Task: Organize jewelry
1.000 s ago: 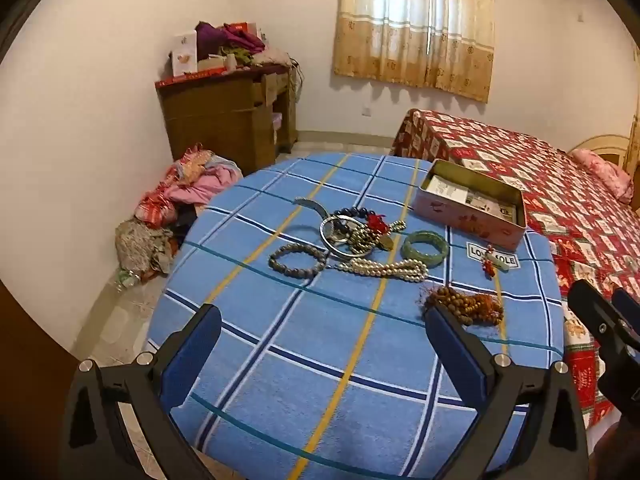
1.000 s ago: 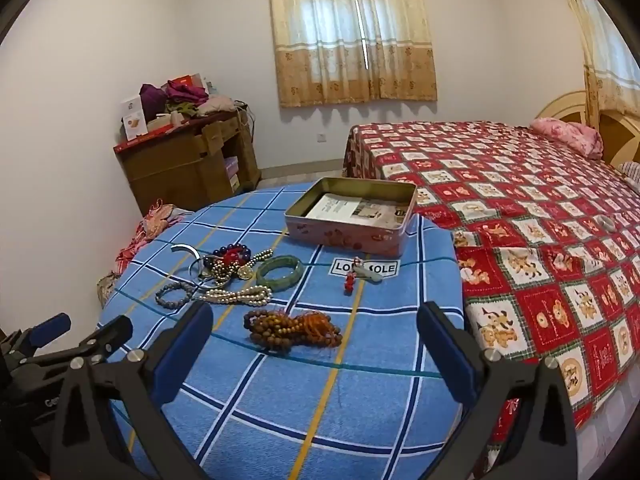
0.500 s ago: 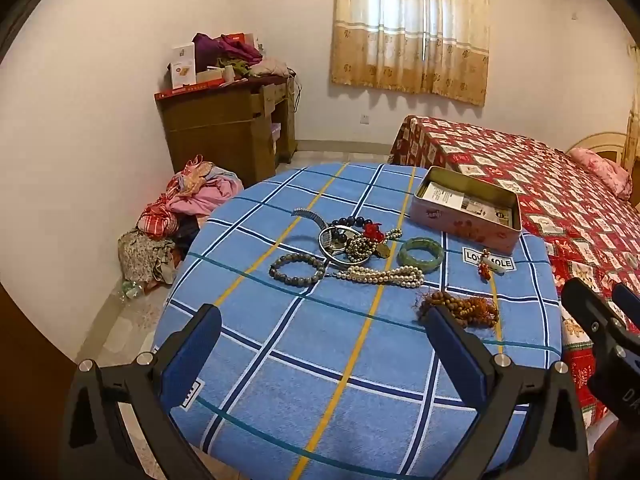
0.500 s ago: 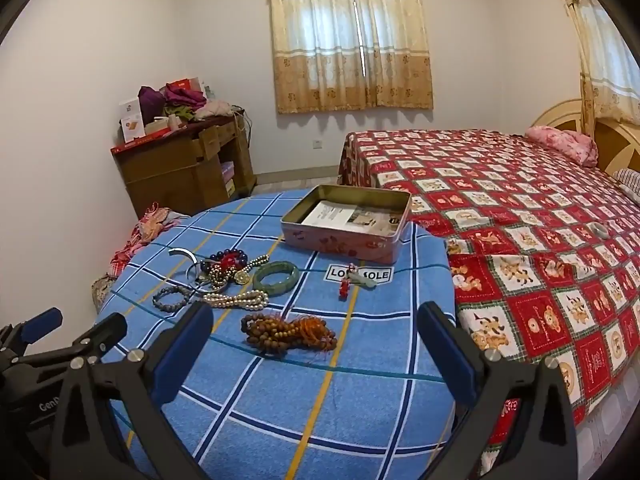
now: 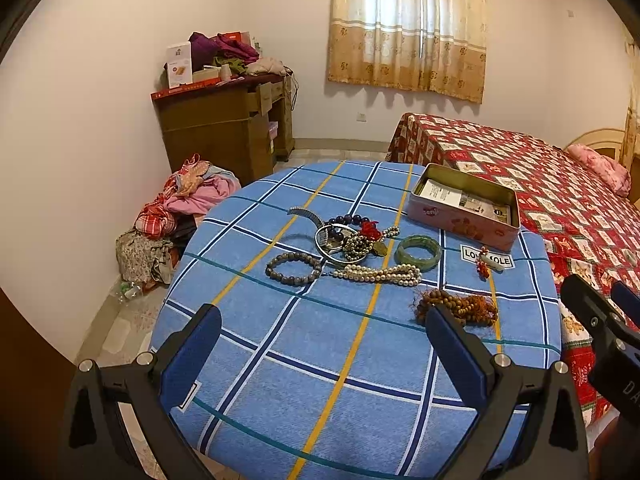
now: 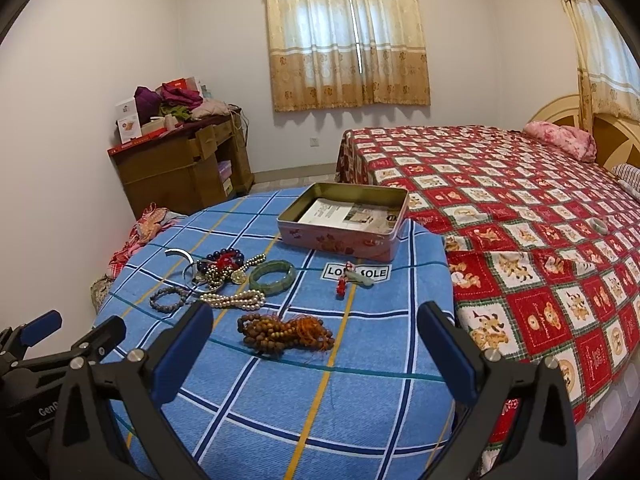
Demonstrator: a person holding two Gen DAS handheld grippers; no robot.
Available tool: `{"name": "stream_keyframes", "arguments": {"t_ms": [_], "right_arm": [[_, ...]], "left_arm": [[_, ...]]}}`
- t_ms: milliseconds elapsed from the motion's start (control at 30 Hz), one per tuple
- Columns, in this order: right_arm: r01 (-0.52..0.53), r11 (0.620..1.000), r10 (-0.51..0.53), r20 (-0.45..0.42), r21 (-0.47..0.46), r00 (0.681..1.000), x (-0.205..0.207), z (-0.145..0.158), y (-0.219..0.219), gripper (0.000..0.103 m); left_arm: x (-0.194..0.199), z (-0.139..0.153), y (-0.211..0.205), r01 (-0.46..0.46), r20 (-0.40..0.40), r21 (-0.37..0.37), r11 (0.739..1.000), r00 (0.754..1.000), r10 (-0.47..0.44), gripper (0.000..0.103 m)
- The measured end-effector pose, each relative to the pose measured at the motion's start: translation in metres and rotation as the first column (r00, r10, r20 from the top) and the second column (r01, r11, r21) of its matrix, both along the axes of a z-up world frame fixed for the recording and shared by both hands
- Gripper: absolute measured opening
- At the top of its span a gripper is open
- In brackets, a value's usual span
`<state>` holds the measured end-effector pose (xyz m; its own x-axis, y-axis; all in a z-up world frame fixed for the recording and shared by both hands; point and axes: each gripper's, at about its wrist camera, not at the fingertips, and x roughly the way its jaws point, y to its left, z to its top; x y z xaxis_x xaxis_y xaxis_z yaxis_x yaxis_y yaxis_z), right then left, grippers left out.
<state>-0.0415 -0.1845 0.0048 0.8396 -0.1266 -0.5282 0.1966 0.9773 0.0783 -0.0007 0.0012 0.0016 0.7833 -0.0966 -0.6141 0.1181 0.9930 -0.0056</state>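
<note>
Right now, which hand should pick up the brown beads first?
Probably the right gripper. It is open, and the brown beads lie almost straight ahead between its fingers. For the left gripper, also open, the beads sit off by its right finger.

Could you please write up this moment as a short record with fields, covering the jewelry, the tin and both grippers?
surface: round table with blue plaid cloth
tin: pink tin, lid off, papers inside, at the table's far side
jewelry on cloth: wooden bead strand; pearl strand; green bangle; grey bead bracelet; tangled pile; red charm
jewelry in tin: none visible
left gripper: open, holding nothing, above the table's near edge
right gripper: open, holding nothing
</note>
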Motion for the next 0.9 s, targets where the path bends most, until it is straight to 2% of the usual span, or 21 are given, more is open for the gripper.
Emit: {"name": "stream_keyframes", "arguments": {"t_ms": [900], "right_arm": [[0.003,1.000,-0.003,0.015,-0.003,1.000,-0.0023,0.0009,-0.0012,0.103]], "left_arm": [[-0.0040,0.0062,0.0001,-0.003,0.013,0.002,1.000,1.000,0.003,0.102]]}}
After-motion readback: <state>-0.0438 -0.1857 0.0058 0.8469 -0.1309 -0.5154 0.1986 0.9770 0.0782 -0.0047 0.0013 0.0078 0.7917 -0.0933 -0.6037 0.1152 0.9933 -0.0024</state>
